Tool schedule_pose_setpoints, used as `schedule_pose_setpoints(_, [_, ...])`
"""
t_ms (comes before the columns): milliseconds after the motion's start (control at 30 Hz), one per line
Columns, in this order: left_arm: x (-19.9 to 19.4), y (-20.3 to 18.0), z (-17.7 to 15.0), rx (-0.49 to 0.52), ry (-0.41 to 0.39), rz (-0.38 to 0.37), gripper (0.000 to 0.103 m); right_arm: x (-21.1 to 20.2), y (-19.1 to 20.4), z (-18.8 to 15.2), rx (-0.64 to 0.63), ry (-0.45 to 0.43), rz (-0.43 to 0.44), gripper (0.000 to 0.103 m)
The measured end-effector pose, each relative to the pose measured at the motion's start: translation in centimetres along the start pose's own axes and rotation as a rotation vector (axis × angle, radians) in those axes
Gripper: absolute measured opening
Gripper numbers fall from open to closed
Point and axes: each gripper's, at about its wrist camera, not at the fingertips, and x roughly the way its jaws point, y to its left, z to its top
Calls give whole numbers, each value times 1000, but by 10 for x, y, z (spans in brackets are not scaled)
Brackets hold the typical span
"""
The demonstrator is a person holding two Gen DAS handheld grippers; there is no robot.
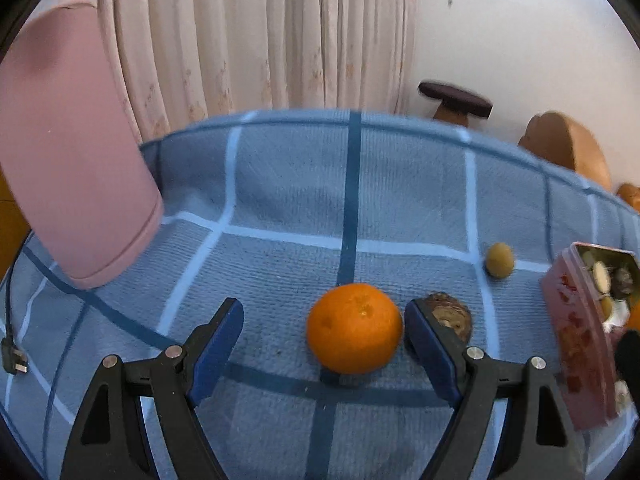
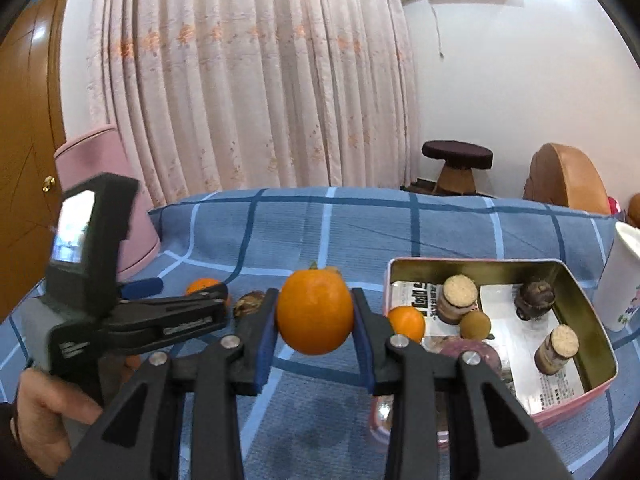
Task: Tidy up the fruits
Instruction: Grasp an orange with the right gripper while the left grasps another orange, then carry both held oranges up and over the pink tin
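The right gripper [image 2: 315, 312] pinches an orange [image 2: 315, 311] by its round flanks, lifted clear of the blue checked cloth [image 2: 280, 232] just left of the pink tin [image 2: 600, 394]; smooth peel could squirt out if the squeeze eases during the carry. Further left of the tin, the left gripper [image 1: 324, 326] stands wide, straddling a second orange [image 1: 354, 328] without touching; its right finger (tight against a brown shrivelled fruit [image 1: 450, 314]) may knock that aside. The tin holds a small orange [image 2: 406, 323], a tan ball [image 2: 475, 324], two corks, a dark lump.
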Motion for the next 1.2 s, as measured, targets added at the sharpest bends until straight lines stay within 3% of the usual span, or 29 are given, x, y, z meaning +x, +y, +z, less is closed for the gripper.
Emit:
schedule_pose_setpoints(67, [14,-2,0,-8,58,21,84,1,-5,2,20,10,2,37])
schedule_pose_setpoints(133, [18,6,2,-65,64,-7,84,3,-10,4,39,21,5,37])
schedule_pose_setpoints(233, [18,4,2,-45,66,-3,83,8,-14,4,54,44,5,37])
schedule_pose_setpoints(267, [16,3,1,-42,64,-11,78,10,-14,3,58,52,6,37])
schedule_pose_setpoints(367, [9,-4,-1,-5,42,-55,50,15,-16,3,68,63,8,37])
schedule_pose_setpoints(500, [0,-3,-4,-21,19,-34,50,12,-16,2,58,45,-4,37])
schedule_pose_setpoints(667, [-27,12,-9,-104,-103,22,50,6,-11,3,26,0,-35,37])
schedule_pose_setpoints(833, [-48,9,-13,-91,-197,93,50,-2,-7,1,-6,-50,-76,37])
schedule_pose_setpoints(1200, [-71,-5,-28,-65,-267,121,50,-5,2,-3,-51,-57,-89,37])
